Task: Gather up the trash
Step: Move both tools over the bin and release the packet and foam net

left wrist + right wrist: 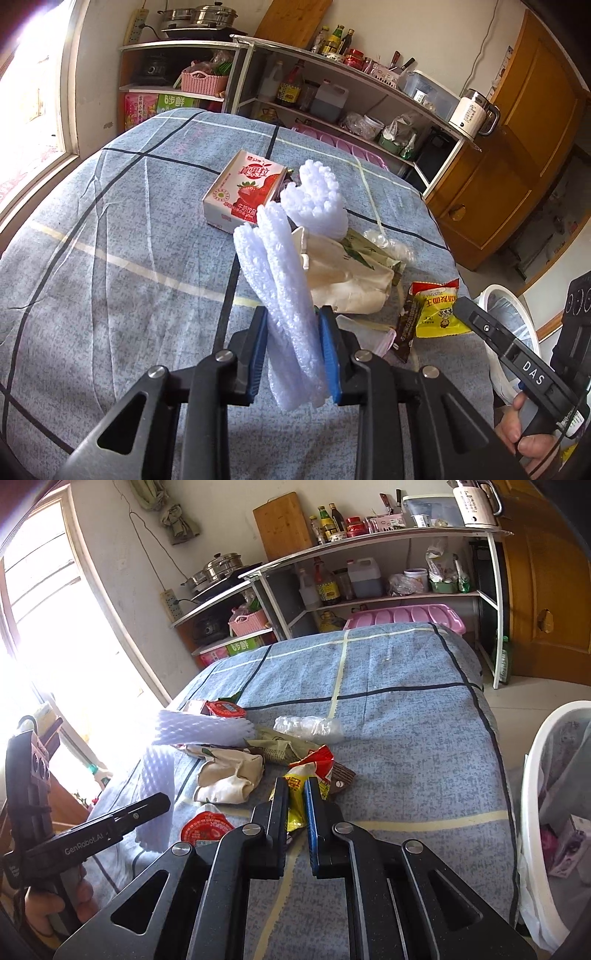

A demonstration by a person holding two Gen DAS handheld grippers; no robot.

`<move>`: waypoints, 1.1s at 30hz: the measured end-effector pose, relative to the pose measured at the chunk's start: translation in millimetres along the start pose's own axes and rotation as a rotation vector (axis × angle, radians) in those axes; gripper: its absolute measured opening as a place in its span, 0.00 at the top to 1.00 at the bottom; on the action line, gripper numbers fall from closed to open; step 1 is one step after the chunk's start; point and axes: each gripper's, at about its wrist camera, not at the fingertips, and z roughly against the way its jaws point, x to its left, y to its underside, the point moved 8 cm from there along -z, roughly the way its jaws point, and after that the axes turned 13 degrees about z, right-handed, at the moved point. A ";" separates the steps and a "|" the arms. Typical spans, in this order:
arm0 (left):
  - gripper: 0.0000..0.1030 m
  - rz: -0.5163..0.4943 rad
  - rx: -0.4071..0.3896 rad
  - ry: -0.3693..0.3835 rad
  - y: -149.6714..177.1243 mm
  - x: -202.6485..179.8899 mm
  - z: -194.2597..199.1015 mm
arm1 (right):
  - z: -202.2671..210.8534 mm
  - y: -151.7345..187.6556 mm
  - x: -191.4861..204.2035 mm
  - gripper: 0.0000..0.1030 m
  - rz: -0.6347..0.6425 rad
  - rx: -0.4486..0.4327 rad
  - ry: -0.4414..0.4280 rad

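At frame centre, left gripper (293,354) pinching white foam net (280,280), lifted above the blue checked cloth (110,221). Right gripper (296,812) clamped on yellow snack wrapper (295,805), lower centre; white bin (532,775) at right edge.

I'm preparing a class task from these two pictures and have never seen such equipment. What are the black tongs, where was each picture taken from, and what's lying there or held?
A person holds two hand-operated grippers, each with a camera looking along its fingers. The left gripper is clamped on white foam netting. The right gripper pinches a yellow snack wrapper. On the blue checked cloth lie a strawberry milk carton, a crumpled paper bag and clear plastic. A white bin stands at the right.
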 end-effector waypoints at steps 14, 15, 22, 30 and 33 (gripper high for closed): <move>0.72 -0.079 -0.051 0.066 10.1 -39.8 40.1 | 46.5 -1.4 -18.5 0.91 -0.048 -0.090 0.019; 0.72 -0.088 -0.048 0.075 11.2 -45.2 40.2 | 50.2 -1.0 -20.5 0.91 -0.050 -0.095 0.025; 0.72 -0.155 -0.026 0.120 22.1 -85.8 35.9 | 78.9 3.8 -44.7 0.91 -0.076 -0.124 0.075; 0.72 -0.261 0.002 0.167 39.3 -142.7 26.1 | 111.4 12.8 -84.6 0.91 -0.122 -0.150 0.156; 0.72 -0.314 0.024 0.176 50.3 -166.1 18.6 | 124.3 17.1 -104.4 0.91 -0.135 -0.152 0.199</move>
